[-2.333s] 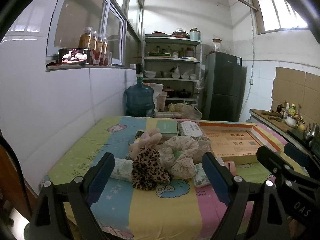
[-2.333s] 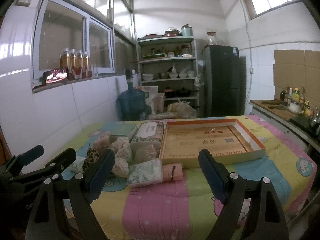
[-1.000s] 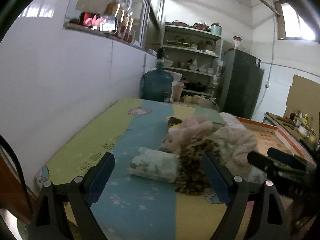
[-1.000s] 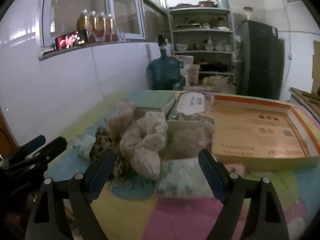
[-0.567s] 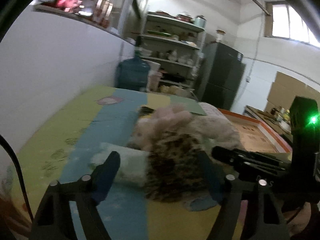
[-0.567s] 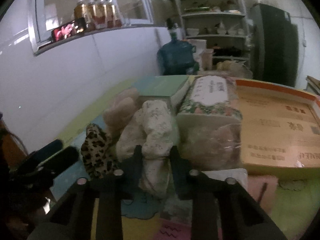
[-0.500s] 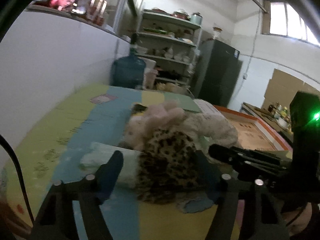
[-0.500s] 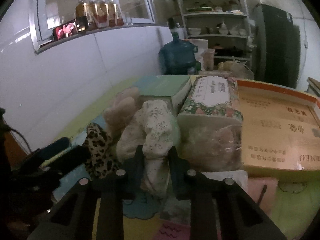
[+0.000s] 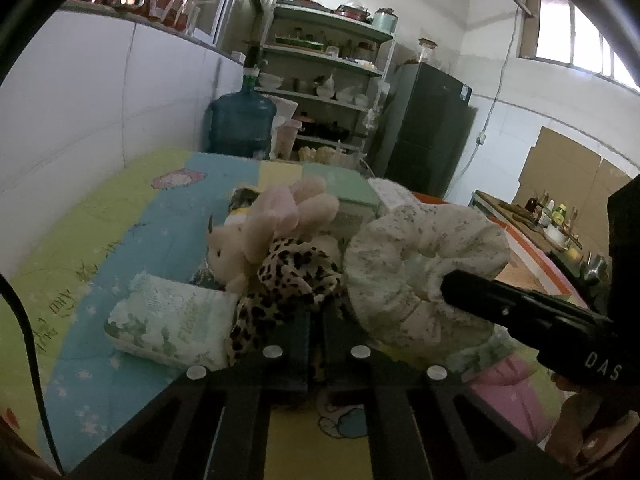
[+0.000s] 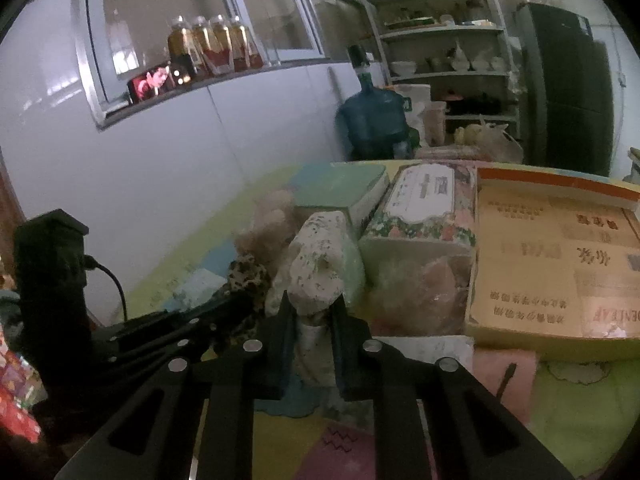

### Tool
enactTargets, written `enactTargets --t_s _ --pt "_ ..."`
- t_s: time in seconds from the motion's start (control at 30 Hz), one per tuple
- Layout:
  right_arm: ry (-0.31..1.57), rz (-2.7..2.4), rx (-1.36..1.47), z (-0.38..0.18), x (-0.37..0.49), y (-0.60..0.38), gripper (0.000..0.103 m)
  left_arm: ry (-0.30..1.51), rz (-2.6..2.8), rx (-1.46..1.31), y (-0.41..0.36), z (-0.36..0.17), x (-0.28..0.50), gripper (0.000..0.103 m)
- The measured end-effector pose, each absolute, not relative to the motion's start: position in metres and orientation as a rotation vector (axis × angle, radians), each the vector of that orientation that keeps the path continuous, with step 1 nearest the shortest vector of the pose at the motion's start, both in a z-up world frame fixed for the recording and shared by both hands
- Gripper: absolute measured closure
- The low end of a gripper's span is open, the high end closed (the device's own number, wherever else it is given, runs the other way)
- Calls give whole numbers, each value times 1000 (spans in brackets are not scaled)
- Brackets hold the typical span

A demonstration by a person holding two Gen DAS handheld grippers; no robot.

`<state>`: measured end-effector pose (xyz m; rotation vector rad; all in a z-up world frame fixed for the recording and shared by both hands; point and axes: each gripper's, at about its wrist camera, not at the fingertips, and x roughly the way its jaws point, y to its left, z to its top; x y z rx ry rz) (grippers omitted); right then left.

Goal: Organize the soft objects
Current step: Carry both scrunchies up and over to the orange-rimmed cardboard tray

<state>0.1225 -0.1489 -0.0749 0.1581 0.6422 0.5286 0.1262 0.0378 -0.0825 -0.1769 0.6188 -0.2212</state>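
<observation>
Scrunchies are what both grippers have hold of right now. The left gripper (image 9: 316, 330) has its jaws pinched nearly together on the leopard-print scrunchie (image 9: 286, 288), which bunches up just ahead of the fingertips. The right gripper (image 10: 314, 322) is clamped narrow on the cream floral scrunchie (image 10: 320, 264), the fabric standing up tall between the two fingers and bulging above them.

From the left gripper, a pack of tissues (image 9: 168, 320) lies just to the left of the jaws, touching the leopard one. A pink plush toy (image 9: 272, 232) sits right behind it, resting against it. The right gripper's black finger (image 9: 520, 312) pokes in from the right side, into the floral scrunchie.

From the right gripper, a floral tissue box (image 10: 424, 208) sits ahead and to the right, with a clear bag of something pinkish (image 10: 416, 288) leaning in front of it. Further right there's an orange-rimmed cardboard tray (image 10: 560, 264). A folded pink cloth (image 10: 504, 372) lies near the right finger. Everything's on a colourful cartoon quilt (image 9: 132, 220).
</observation>
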Motion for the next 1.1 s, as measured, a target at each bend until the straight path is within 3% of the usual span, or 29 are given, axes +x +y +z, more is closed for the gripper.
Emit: enactTargets --t_s 0.63,1.1 --pt "471 488 197 -20 99 -201 88 464 -294 -91 -8 -9 119 99" --pt "410 310 246 -4 91 -277 88 479 -445 -71 -76 16 151 99"
